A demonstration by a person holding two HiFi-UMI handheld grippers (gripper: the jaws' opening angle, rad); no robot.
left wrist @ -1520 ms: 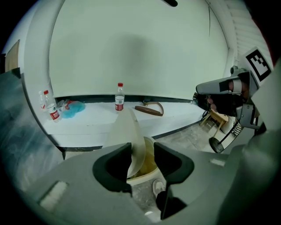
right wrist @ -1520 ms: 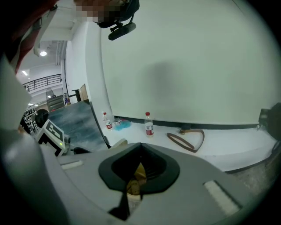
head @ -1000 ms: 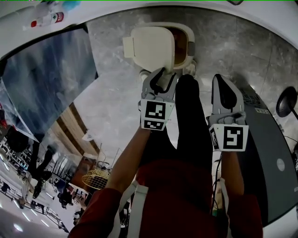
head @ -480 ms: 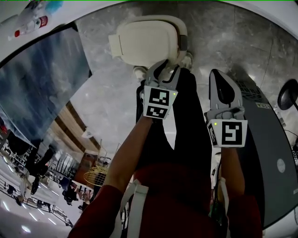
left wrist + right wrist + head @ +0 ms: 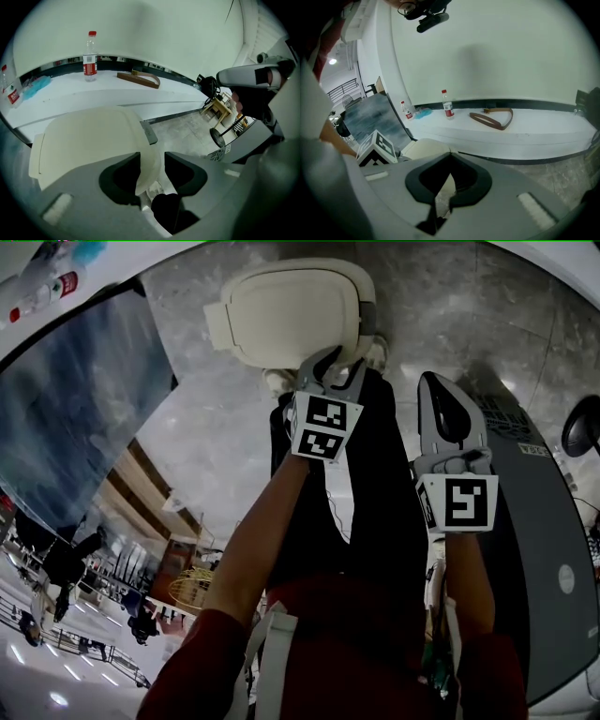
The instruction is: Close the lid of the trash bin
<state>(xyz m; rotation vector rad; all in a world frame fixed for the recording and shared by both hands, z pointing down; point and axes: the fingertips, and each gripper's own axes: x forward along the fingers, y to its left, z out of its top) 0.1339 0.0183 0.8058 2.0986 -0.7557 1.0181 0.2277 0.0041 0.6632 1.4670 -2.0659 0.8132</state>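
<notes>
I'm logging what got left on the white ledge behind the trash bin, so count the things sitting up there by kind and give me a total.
Water bottles: 2
Brown strap: 1
Blue item, too small to identify: 1
Total: 4

The lid point(image 5: 286, 310) lies ahead, its near rim between the jaws of the left gripper point(image 5: 331, 360). The right gripper point(image 5: 439, 385) is off to the right, apart from it. Behind the lid, on a ledge point(image 5: 70, 89), a bottle point(image 5: 89, 54) stands left of a strap point(image 5: 138, 78).
</notes>
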